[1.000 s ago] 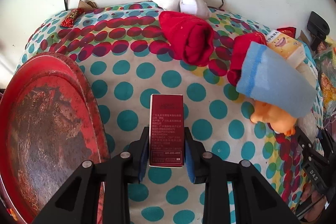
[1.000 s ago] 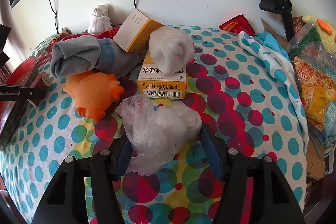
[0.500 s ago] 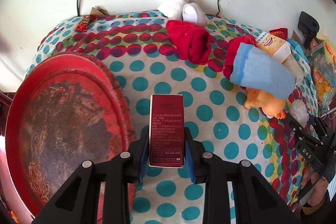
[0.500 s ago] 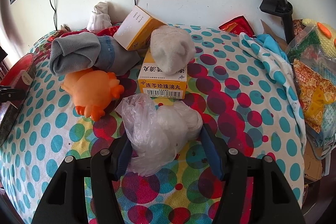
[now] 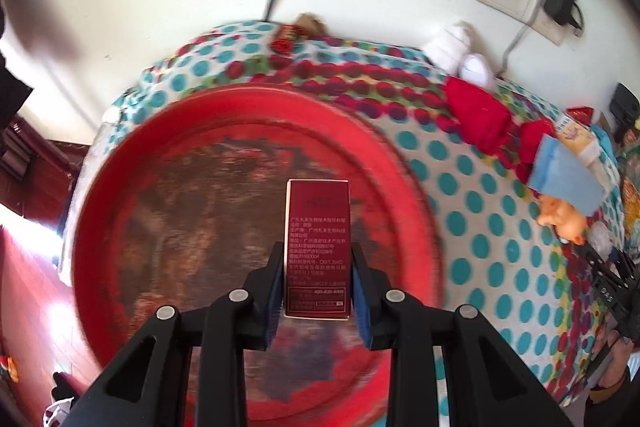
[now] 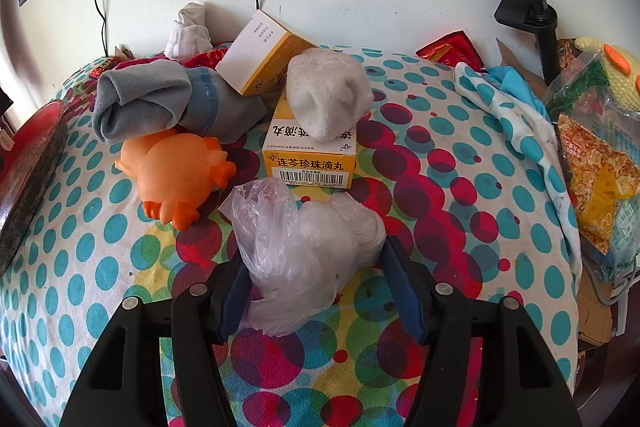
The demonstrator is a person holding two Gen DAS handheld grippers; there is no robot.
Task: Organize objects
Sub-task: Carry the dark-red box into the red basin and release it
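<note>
My left gripper (image 5: pixel 316 269) is shut on a dark red box (image 5: pixel 317 223) and holds it above the middle of a round red tray (image 5: pixel 132 155) with a worn brown bottom. My right gripper (image 6: pixel 316 271) is shut on a clear plastic bag of white lumps (image 6: pixel 304 247) that rests on the dotted cloth. Just beyond it lie an orange rubber toy (image 6: pixel 176 175), a yellow medicine box (image 6: pixel 310 159) with a white sock (image 6: pixel 328 95) on top, a grey sock (image 6: pixel 160 99) and a second yellow box (image 6: pixel 260 53).
The tray's edge shows at the far left of the right wrist view (image 6: pixel 36 147). Red socks (image 5: pixel 480 119), a blue sock (image 5: pixel 564 179) and white socks (image 5: pixel 460 47) lie along the back. Snack bags (image 6: pixel 596 155) and a black clamp (image 6: pixel 524 7) stand at the right. The wall is close behind.
My left gripper has carried the red box leftwards from over the dotted cloth to over the red tray. The right gripper has stayed still on the plastic bag.
</note>
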